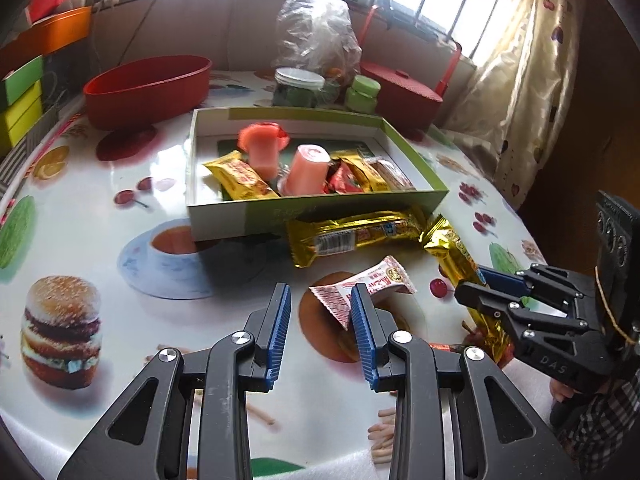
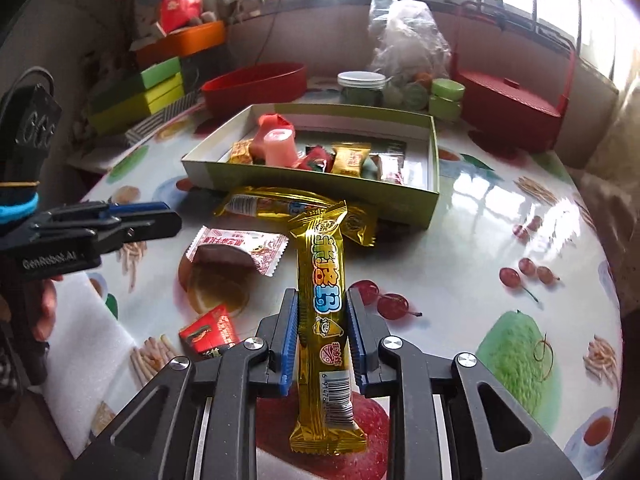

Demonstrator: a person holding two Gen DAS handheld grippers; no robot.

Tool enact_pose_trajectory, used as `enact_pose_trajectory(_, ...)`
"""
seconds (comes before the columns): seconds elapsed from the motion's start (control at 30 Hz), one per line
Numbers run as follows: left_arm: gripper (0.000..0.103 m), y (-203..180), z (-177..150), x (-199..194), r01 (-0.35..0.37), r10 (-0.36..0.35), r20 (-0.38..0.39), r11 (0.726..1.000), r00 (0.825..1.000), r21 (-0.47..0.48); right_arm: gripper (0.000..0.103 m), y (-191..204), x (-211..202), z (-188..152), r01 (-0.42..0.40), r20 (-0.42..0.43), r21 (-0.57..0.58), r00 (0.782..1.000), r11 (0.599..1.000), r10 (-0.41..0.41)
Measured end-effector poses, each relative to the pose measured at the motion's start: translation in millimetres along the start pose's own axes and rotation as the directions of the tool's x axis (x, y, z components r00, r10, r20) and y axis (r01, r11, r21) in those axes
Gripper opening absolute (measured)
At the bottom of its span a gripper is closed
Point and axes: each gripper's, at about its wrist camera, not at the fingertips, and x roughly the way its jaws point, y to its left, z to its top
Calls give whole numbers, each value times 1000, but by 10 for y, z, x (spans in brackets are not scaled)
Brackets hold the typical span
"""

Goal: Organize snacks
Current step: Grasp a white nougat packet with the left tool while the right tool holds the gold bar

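Note:
A shallow green-and-white box (image 1: pixel 320 208) (image 2: pixel 320 184) sits mid-table and holds gold and red snack packs and two pink jelly cups (image 1: pixel 306 170). In front of it lies a gold bar (image 1: pixel 352 232) (image 2: pixel 272 202). My right gripper (image 2: pixel 322 320) is shut on a second gold snack bar (image 2: pixel 324 288) (image 1: pixel 460 264) that points at the box. My left gripper (image 1: pixel 320 308) is open and empty, just before a white-and-red wrapped snack (image 1: pixel 364 288) (image 2: pixel 240 250). A small red packet (image 2: pixel 210 332) lies near the right gripper.
A red oval tub (image 1: pixel 148 88) stands back left. A jar with a white lid (image 1: pixel 298 86), green tubs (image 1: pixel 362 94), a plastic bag (image 1: pixel 316 28) and a red basket (image 1: pixel 404 92) stand behind the box. Green and yellow boxes (image 2: pixel 140 96) are stacked far left.

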Motion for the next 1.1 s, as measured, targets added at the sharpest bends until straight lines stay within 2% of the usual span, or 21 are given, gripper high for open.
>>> enact_pose_trajectory(0.03,34,-21,4,23,4,-4,-5,1000,1000,11,22,-9,-5,-6,0,1,6,1000,1000,0)
enact_pose_trajectory(0.1,51,-67,25,74,17,-17,-13,999,1000,37,22,-28,-5,-18,1,0,17,1000,1000,-1)
enact_pose_trajectory(0.13,53,-96,47,105,29,-28,-17,998,999,55,22,-38,-3,-19,1,0,22,1000,1000,-1)
enact_pose_trajectory(0.27,53,-208,107,210,37,-34,-33,992,999,122,22,-95,2,-31,8,-3,47,1000,999,-8)
enact_pose_trajectory(0.4,53,-347,126,323,-12,21,-40,975,999,220,22,-133,19,-40,8,-8,66,1000,998,-8)
enact_pose_trajectory(0.47,53,-386,128,350,-14,25,-40,968,999,249,22,-144,23,-47,4,-9,71,1000,997,-4)
enact_pose_trajectory(0.7,53,-406,135,461,10,9,-76,969,997,247,22,-179,38,-41,-2,-10,91,1000,996,3)
enact_pose_trajectory(1.0,52,-424,133,477,-5,22,-66,969,998,248,22,-165,48,-39,0,-12,88,1000,996,1)
enact_pose_trajectory(1.03,51,-421,132,472,-6,23,-64,969,998,246,22,-166,48,-40,1,-11,89,1000,996,0)
enact_pose_trajectory(1.1,42,-410,132,466,-8,23,-62,970,998,242,22,-172,53,-39,2,-12,92,1000,996,-1)
